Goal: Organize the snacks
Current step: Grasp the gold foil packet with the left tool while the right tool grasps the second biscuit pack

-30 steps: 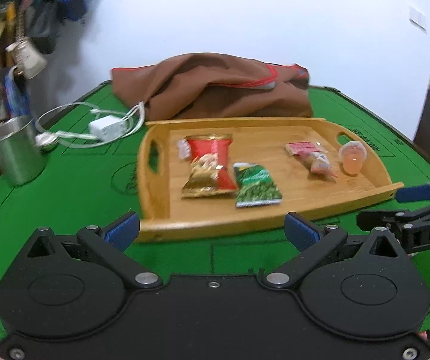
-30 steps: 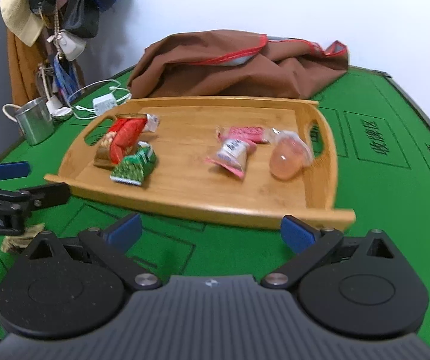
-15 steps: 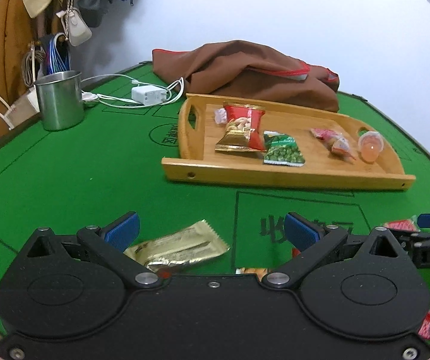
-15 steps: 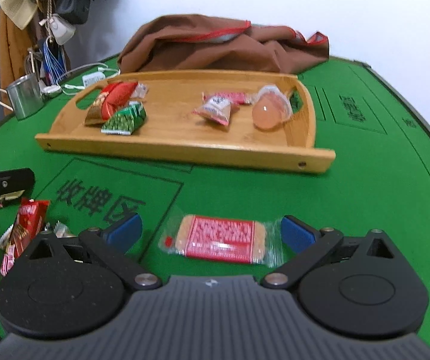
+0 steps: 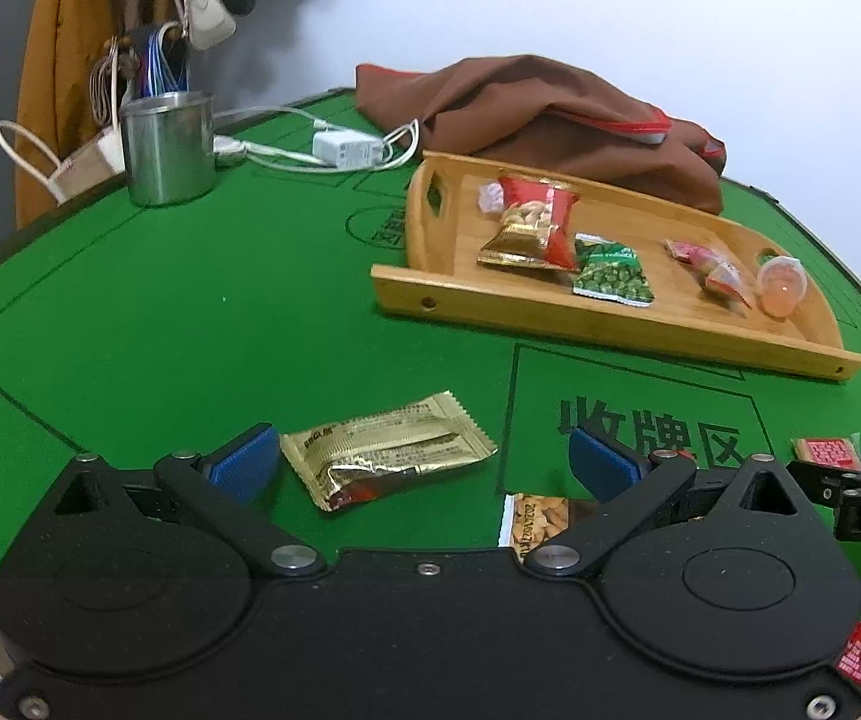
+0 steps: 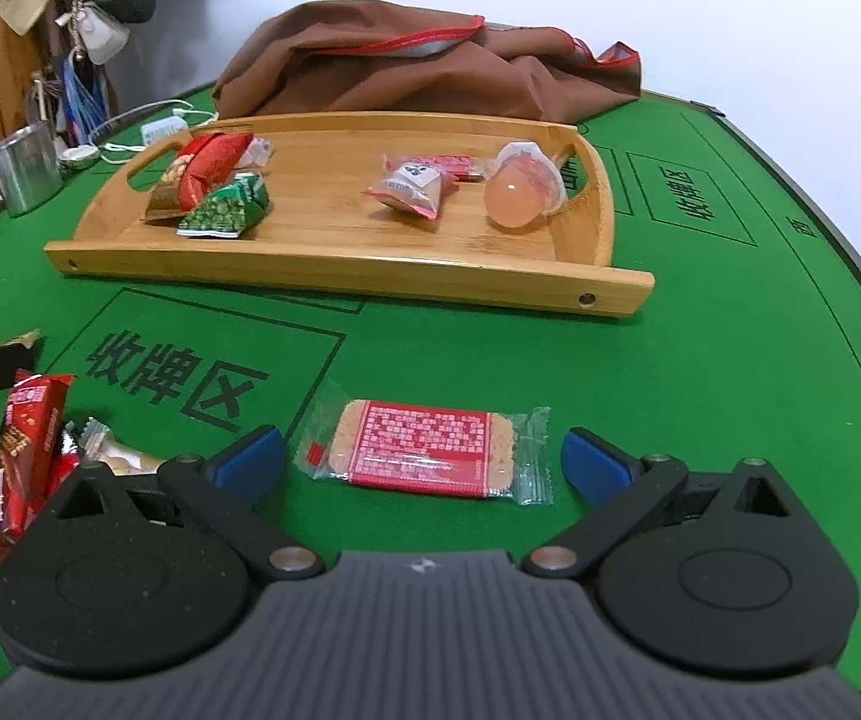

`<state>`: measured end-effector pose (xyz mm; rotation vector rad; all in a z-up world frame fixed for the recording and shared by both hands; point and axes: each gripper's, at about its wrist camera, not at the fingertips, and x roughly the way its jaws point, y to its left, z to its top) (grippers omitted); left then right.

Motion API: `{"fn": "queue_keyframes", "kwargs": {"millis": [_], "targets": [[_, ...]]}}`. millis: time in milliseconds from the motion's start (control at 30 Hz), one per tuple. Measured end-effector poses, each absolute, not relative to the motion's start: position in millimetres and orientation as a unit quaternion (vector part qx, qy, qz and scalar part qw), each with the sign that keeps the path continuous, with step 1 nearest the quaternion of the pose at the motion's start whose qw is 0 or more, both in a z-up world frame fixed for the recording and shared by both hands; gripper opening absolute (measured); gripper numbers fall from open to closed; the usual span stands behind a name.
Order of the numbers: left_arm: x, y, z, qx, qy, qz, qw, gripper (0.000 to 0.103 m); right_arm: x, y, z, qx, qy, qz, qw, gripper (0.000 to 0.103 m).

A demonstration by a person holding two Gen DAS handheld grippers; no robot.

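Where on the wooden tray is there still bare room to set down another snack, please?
The widest bare patch on the wooden tray lies mid-tray, between the green pea packet and the pink wrapped candy. A bare strip also runs along the near rail. The left end is crowded: the red peanut bag overlaps the pea packet. The jelly cup fills the right end.

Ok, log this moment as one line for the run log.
left tongs: open, over gold wrapper | right tongs: open, over red cracker pack | wooden tray: several snacks in | both packs on green table
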<state>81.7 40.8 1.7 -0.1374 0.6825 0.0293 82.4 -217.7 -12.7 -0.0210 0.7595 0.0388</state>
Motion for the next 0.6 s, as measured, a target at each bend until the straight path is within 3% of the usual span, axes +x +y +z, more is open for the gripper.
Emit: {"fn": "queue_keyframes", "kwargs": {"millis": [400, 467, 600], "targets": [[89.8, 34.8, -2.6, -0.05, 0.361, 0.025, 0.931, 0.102, 83.6, -216.1, -13.0, -0.01, 0.372, 0.01, 0.928, 0.103], [90.3, 34.3, -2.5, -0.049, 0.361, 0.026, 0.931, 0.099, 83.5, -216.1, -12.8, -0.01, 0.372, 0.011, 0.928, 0.103], [89.4, 34.2, -1.4, -0.043, 0.354, 0.025, 0.934, 0.081, 83.0, -215.6, -13.3, -0.011, 0.372, 0.014, 0.928, 0.103]]}}
